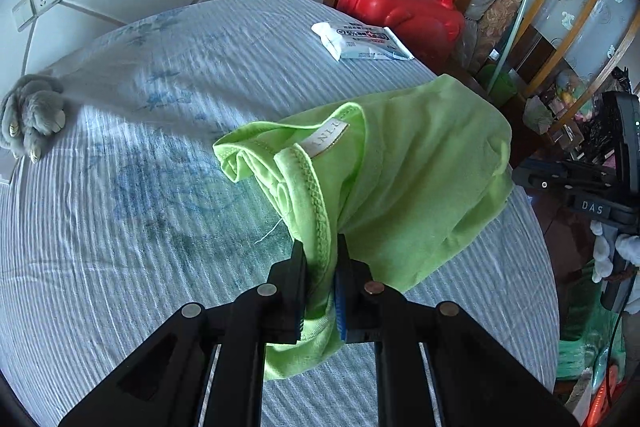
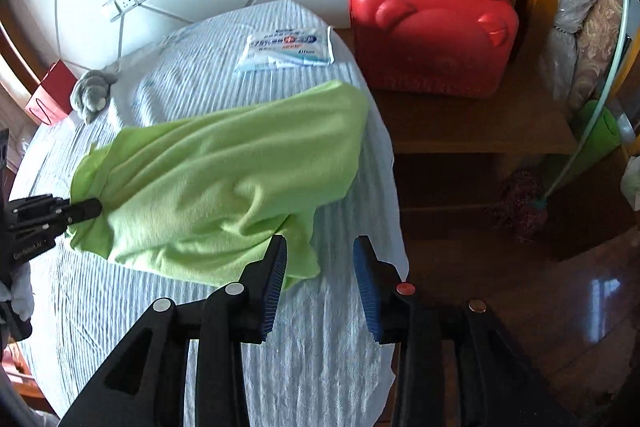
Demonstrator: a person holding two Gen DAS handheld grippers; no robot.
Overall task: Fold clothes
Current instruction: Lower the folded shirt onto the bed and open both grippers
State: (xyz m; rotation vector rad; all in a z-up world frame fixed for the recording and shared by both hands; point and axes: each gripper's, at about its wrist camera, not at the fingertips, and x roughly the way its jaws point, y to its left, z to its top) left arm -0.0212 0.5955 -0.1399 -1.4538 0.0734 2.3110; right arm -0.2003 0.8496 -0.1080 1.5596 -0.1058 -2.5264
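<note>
The left gripper (image 1: 320, 247) pinches the stitched hem of the lime-green garment (image 1: 400, 179), its jaws pressed together on the cloth with a bunch of fabric hanging below them; the right gripper (image 2: 320, 267) stands spread, nothing between its blue pads (image 2: 276, 291), the garment's near edge lying just beside its left finger. The garment lies in a loose heap on the striped bedsheet (image 2: 312, 347), close to the bed's right-hand edge, collar label uppermost in the left wrist view. The step in hand looks like laying the piece down to begin a fold; done well, the person keeps the left hold firm, takes a matching edge with the free gripper rather than a wad, and draws the cloth flat away from the drop. Farther off, well clear, lie a wipes packet (image 2: 286, 47) and a grey plush toy (image 2: 92, 93); a red case (image 2: 432, 27) sits beyond the bed.
</note>
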